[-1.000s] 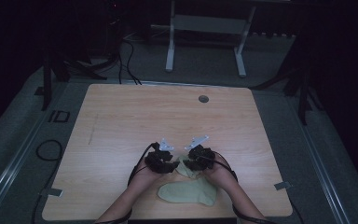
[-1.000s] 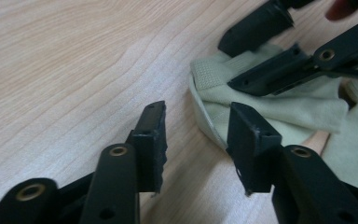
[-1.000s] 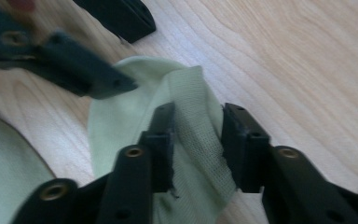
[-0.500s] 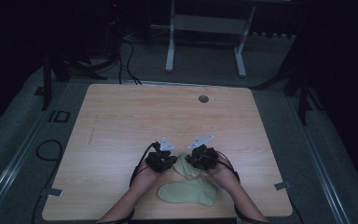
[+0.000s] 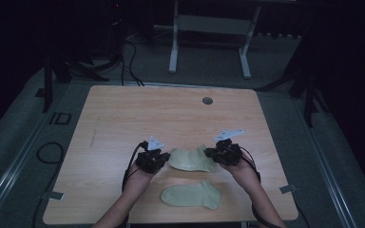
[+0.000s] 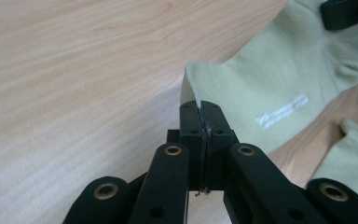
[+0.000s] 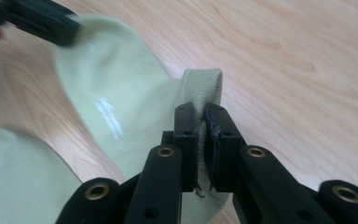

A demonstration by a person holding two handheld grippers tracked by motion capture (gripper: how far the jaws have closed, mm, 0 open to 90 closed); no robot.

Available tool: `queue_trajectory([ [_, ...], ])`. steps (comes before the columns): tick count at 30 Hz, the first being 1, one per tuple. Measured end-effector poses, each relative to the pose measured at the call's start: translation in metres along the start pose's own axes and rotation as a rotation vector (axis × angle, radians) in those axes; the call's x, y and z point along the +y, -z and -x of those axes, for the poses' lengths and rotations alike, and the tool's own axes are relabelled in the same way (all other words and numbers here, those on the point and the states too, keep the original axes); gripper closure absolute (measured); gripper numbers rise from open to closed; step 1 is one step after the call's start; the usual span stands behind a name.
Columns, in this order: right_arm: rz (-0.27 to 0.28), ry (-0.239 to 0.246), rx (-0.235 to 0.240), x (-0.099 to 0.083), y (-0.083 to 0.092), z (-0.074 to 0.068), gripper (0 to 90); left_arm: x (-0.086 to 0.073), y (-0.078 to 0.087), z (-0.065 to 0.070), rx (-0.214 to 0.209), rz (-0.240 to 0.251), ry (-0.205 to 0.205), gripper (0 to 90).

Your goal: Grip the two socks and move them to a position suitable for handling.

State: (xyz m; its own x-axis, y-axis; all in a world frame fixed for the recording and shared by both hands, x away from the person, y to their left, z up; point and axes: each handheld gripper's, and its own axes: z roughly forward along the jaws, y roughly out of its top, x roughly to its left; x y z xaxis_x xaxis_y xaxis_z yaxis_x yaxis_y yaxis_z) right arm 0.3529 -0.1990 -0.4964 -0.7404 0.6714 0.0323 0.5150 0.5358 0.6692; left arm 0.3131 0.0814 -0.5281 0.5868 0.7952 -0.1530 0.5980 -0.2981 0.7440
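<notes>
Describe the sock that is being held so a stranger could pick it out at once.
On the wooden table, look near the front edge, where two pale green socks lie close together. The held sock is the farther one, stretched between the left hand-held gripper and the right hand-held gripper. The other sock lies flat and untouched.

Both forearms were bare, no sleeves at all. The left gripper (image 5: 151,159) was a chunky black block with a pale three-cornered plate on top and a black cable looping off behind. The right gripper (image 5: 224,153) matched it, plate and cable alike. Up close, its black linkage arms carried brass-ringed rivets and small dark screws.
</notes>
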Motion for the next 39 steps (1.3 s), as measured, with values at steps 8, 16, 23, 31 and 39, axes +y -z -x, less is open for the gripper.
queue_trajectory([
  [8,-0.06,-0.048,0.002,-0.017,-0.021,0.011,82.9,-0.018,-0.012,0.006,0.006,-0.022,-0.013,88.5],
  [16,-0.089,-0.068,-0.038,-0.024,-0.03,0.012,69.0,-0.028,-0.018,0.004,0.003,-0.033,-0.002,66.7],
  [23,-0.014,-0.065,-0.054,-0.013,-0.01,0.006,62.7,-0.01,-0.001,0.003,0.047,0.053,-0.024,66.0],
  [31,-0.002,-0.028,-0.046,-0.012,-0.02,-0.009,69.9,-0.003,-0.016,0.013,0.023,0.005,-0.069,77.4],
  [39,-0.058,-0.044,-0.057,-0.027,-0.047,-0.003,70.3,-0.016,-0.04,0.003,0.03,-0.05,-0.013,79.1],
])
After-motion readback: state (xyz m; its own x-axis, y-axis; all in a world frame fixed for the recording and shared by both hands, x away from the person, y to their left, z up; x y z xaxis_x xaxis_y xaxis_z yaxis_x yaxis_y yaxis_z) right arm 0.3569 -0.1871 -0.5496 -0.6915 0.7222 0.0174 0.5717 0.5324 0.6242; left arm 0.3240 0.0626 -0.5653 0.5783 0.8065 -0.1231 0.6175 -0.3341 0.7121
